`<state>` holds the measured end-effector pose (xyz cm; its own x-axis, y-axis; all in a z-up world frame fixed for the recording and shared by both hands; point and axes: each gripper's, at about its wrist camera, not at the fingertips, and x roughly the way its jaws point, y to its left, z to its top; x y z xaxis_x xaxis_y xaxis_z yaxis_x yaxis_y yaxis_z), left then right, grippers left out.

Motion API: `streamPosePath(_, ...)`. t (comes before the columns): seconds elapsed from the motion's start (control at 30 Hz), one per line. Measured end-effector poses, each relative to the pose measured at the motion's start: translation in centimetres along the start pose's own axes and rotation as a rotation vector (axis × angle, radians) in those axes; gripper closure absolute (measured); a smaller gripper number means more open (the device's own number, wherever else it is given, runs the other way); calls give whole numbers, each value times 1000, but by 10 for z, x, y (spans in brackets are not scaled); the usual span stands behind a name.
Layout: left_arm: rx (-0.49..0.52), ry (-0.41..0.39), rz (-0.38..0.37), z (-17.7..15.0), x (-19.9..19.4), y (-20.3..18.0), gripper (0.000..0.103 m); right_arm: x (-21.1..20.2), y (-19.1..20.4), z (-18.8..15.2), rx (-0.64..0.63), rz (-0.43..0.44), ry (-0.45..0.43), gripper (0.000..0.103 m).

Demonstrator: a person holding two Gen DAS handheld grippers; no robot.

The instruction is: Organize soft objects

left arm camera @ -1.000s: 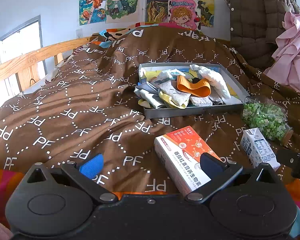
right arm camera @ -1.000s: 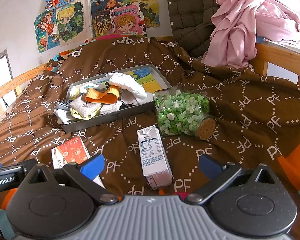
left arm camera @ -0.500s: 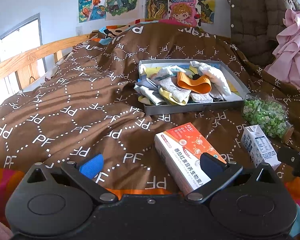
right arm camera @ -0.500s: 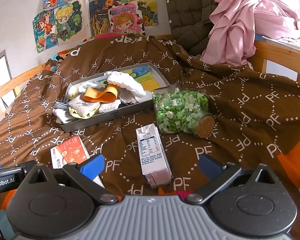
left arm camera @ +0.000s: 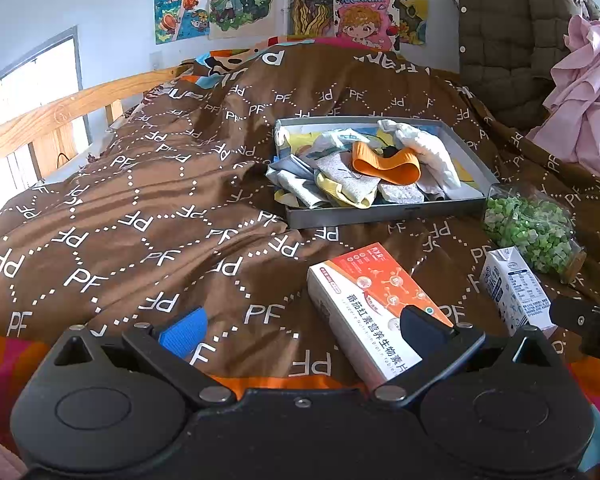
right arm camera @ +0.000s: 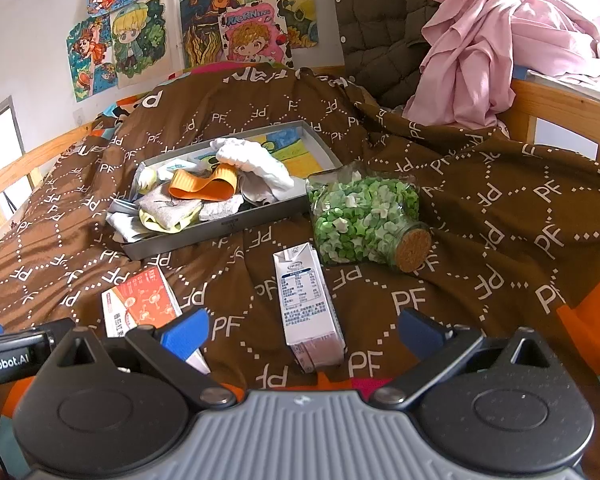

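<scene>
A grey tray [left arm camera: 384, 213] [right arm camera: 204, 233] rests on the brown bedspread, heaped with soft things: an orange band [left arm camera: 384, 162] [right arm camera: 204, 186], a white cloth [left arm camera: 428, 148] [right arm camera: 256, 158], and grey and yellow socks [left arm camera: 344, 184] [right arm camera: 168, 212]. My left gripper [left arm camera: 300, 332] is open near the bed's front edge, its right finger over an orange and white box [left arm camera: 376, 308] [right arm camera: 140, 304]. My right gripper [right arm camera: 300, 332] is open too, and a white carton [right arm camera: 306, 304] [left arm camera: 514, 292] lies between its fingers without being touched.
A corked glass jar of green and white pieces [right arm camera: 364, 220] [left arm camera: 532, 232] lies on its side right of the tray. Pink cloth [right arm camera: 492, 48] and a quilted brown coat [right arm camera: 380, 20] hang at the back right. Wooden bed rails [left arm camera: 52, 116] run along the left.
Both grippers have drifted slightly, so the tray and boxes sit a little higher in view. Nothing on the bed has moved, and both grippers stay open.
</scene>
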<state>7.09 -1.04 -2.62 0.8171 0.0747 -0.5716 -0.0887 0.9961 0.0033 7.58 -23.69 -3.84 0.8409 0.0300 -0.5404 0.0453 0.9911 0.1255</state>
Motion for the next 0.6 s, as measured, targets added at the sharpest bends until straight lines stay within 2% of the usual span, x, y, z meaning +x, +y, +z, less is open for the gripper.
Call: streamPosePath(0.6,1,6,0,-1,0,0,1,1,-1,0,-1,0,17,0)
